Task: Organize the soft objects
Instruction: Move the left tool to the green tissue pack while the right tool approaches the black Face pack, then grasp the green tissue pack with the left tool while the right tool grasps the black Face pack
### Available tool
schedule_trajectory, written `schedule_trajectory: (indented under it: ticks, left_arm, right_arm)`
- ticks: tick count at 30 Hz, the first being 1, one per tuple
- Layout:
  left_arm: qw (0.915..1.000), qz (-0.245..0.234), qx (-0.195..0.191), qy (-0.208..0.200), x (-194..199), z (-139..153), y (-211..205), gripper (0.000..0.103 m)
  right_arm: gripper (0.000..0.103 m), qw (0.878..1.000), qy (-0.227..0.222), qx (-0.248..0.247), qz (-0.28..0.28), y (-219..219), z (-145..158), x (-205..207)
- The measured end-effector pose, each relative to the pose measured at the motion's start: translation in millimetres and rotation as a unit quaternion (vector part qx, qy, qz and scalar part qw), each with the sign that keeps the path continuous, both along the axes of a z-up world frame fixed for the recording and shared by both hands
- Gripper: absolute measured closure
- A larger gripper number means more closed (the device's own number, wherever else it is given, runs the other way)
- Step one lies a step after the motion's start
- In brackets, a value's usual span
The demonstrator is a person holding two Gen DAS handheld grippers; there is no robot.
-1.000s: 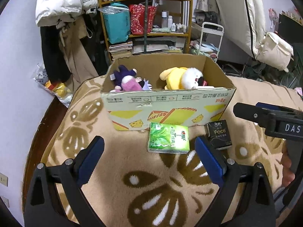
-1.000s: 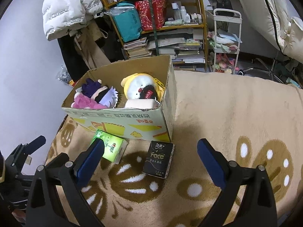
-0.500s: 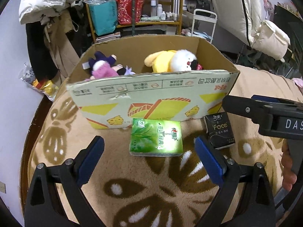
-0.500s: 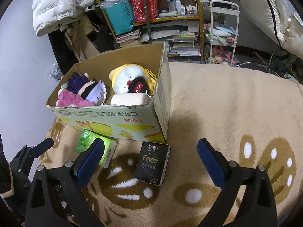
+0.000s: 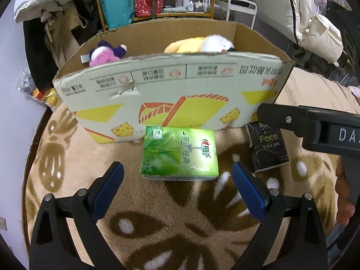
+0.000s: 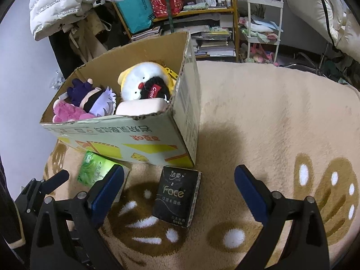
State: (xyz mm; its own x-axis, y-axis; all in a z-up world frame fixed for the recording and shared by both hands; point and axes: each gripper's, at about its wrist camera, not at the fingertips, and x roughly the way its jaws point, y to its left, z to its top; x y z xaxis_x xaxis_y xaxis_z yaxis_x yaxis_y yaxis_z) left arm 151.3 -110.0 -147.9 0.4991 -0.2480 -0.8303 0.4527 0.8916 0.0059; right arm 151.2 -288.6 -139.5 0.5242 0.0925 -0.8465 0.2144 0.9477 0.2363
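Note:
A green tissue pack [image 5: 180, 155] lies on the beige rug in front of a cardboard box [image 5: 171, 99]; it also shows in the right wrist view [image 6: 96, 168]. A black "Face" tissue pack [image 6: 176, 196] lies to its right, also in the left wrist view [image 5: 267, 149]. My left gripper [image 5: 177, 177] is open, just short of the green pack. My right gripper [image 6: 178, 184] is open, its jaws either side of the black pack and above it. The box [image 6: 144, 135] holds a yellow-and-white plush [image 6: 144, 83], a purple-haired doll [image 6: 94, 99] and a pink plush [image 6: 67, 112].
The beige rug [image 6: 270, 117] with brown paw patterns stretches to the right. Behind the box stand a cluttered shelf [image 6: 180, 6], a white cart [image 6: 263, 22] and hanging coats [image 6: 60, 2]. The right gripper's body [image 5: 315, 126] crosses the left wrist view at right.
Both grippers have moved forward and down toward the tissue packs, which now look larger and closer. Both stay open and empty. The packs and box have not moved.

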Motion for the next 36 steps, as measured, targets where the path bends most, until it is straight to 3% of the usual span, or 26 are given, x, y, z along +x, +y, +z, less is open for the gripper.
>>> schedule_trajectory:
  ticks: [25, 27, 33, 36]
  left_arm:
    - [0.9996, 0.019, 0.017, 0.014, 6, -21, 3, 0.008]
    - [0.9996, 0.017, 0.015, 0.017, 8, -23, 5, 0.009]
    - [0.9995, 0.0, 0.028, 0.014, 5, -26, 1, 0.027]
    - [0.9995, -0.003, 0.027, 0.015, 4, -26, 0, 0.029]
  right_arm:
    - [0.0, 0.997, 0.078, -0.002, 0.0, -2, -39, 16]
    - [0.0, 0.996, 0.084, -0.005, 0.003, -1, -42, 18]
    - [0.0, 0.996, 0.093, -0.015, 0.005, 3, -48, 23]
    - [0.0, 0.994, 0.103, -0.024, 0.013, 6, -49, 24]
